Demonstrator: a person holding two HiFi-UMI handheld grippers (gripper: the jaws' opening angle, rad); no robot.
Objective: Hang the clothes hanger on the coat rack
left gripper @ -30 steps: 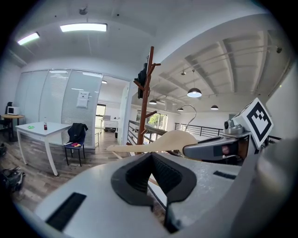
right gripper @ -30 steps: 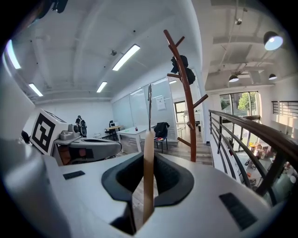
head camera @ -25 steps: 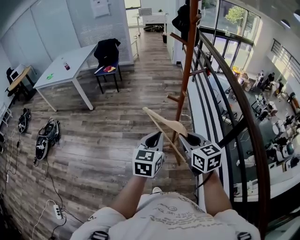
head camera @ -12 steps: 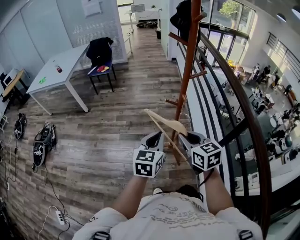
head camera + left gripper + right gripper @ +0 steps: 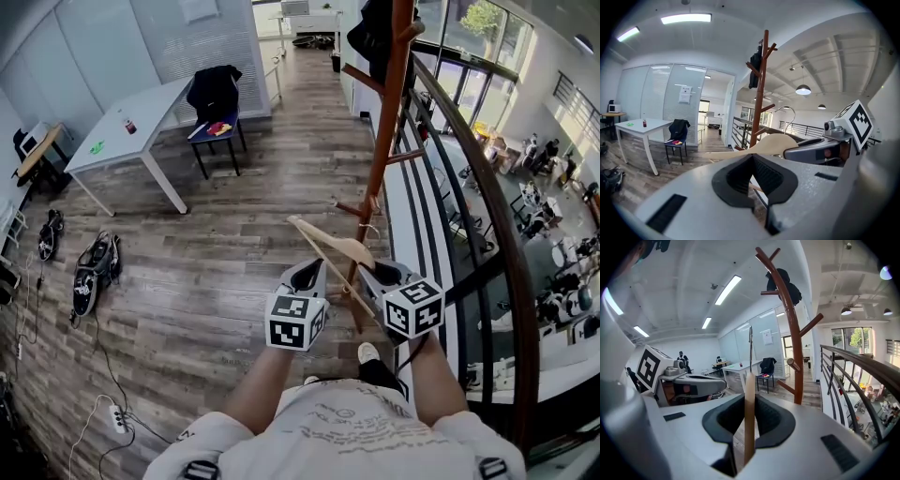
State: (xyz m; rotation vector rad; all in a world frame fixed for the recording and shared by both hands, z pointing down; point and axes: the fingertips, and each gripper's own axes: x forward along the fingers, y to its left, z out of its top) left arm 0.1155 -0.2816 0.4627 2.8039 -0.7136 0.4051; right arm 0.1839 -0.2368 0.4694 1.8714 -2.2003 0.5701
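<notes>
A wooden clothes hanger (image 5: 330, 250) sits in my right gripper (image 5: 375, 275), which is shut on it. In the right gripper view the hanger (image 5: 749, 413) stands edge-on between the pads, its metal hook (image 5: 750, 345) rising above. My left gripper (image 5: 306, 278) floats just left of the hanger with its jaws shut and nothing in them. In its own view the hanger (image 5: 764, 145) and the right gripper lie ahead to the right. The brown coat rack (image 5: 383, 131) rises just beyond both grippers, with a dark garment (image 5: 373, 33) on top. Its pegs (image 5: 807, 326) show bare lower down.
A dark curved railing (image 5: 487, 216) runs along the right, with a lower floor beyond it. A white table (image 5: 131, 127) and a chair with a dark jacket (image 5: 214, 98) stand at the back left. Bags (image 5: 94, 272) and a power strip (image 5: 114, 422) lie on the wooden floor.
The person has stepped closer to the coat rack, and a shoe now shows under the grippers. Both grippers keep their pose, and the hanger stays in the right one.
</notes>
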